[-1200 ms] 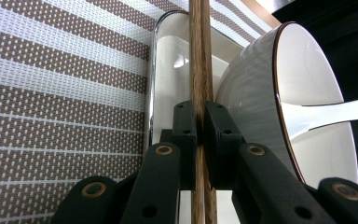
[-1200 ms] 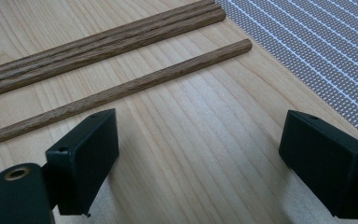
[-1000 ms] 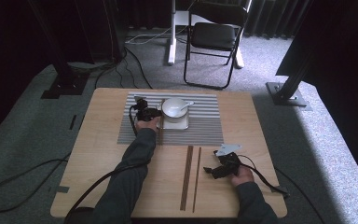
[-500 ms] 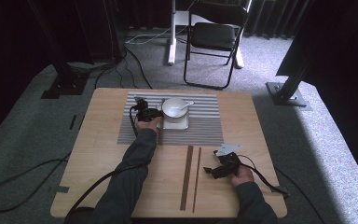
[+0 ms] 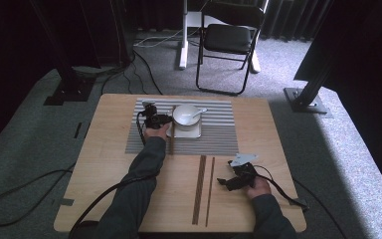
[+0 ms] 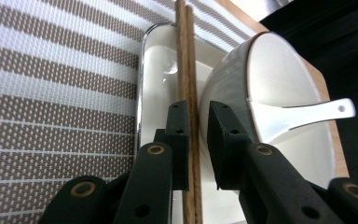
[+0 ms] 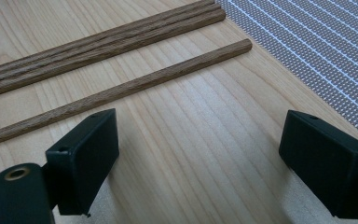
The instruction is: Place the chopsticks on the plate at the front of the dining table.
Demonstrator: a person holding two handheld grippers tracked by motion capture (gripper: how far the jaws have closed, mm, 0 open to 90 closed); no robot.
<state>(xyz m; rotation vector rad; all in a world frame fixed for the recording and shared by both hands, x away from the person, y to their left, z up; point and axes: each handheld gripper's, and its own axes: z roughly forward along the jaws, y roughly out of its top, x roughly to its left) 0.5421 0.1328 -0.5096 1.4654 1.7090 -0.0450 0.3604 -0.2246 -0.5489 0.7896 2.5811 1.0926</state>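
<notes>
My left gripper (image 5: 156, 119) (image 6: 199, 112) hangs over the striped placemat (image 5: 214, 139), beside a white bowl (image 5: 186, 114) (image 6: 279, 70) holding a white spoon (image 5: 199, 112) (image 6: 307, 112). A pair of wooden chopsticks (image 5: 170, 134) (image 6: 185, 56) lies between its jaws, across the edge of the white tray (image 6: 158, 79). The jaws have just been opening; one pad touches the sticks and a gap shows at the other. My right gripper (image 5: 226, 183) (image 7: 200, 130) stands open over bare wood with nothing between its jaws.
Another chopstick pair (image 5: 199, 189) (image 7: 98, 51) and a single stick (image 5: 210, 191) (image 7: 121, 93) lie on the wooden table (image 5: 104, 199) left of the right gripper. The placemat's corner (image 7: 317, 46) is close ahead of it. A folding chair (image 5: 229, 40) stands beyond the table.
</notes>
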